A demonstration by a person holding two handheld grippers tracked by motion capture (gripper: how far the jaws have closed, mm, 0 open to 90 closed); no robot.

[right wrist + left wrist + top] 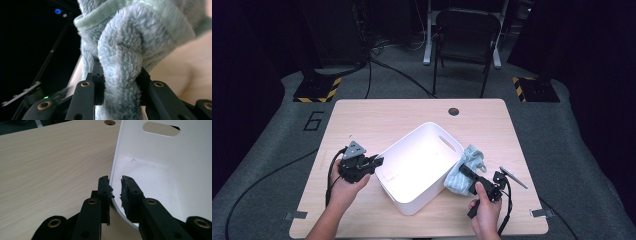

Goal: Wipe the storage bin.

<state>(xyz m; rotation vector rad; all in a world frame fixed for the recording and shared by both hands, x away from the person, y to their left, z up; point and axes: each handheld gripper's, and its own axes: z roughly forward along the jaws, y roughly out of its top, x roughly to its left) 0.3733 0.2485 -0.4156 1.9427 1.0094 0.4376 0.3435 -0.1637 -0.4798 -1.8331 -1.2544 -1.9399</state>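
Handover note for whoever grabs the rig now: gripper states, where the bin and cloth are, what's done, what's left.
Left gripper: jaws straddle the near rim of the white plastic bin, one inside, one outside, seemingly steadying it.
Right gripper: shut on the light blue fluffy cloth, pinched at a fold.
Bin: sits at an angle mid-table, nothing inside.
Cloth: bunched just outside the bin's right wall in the high view, held in the right jaws.
Done: bin gripped, cloth picked up.
Left, probably: carry the cloth over the rim, drop it in the bin, release both grippers.
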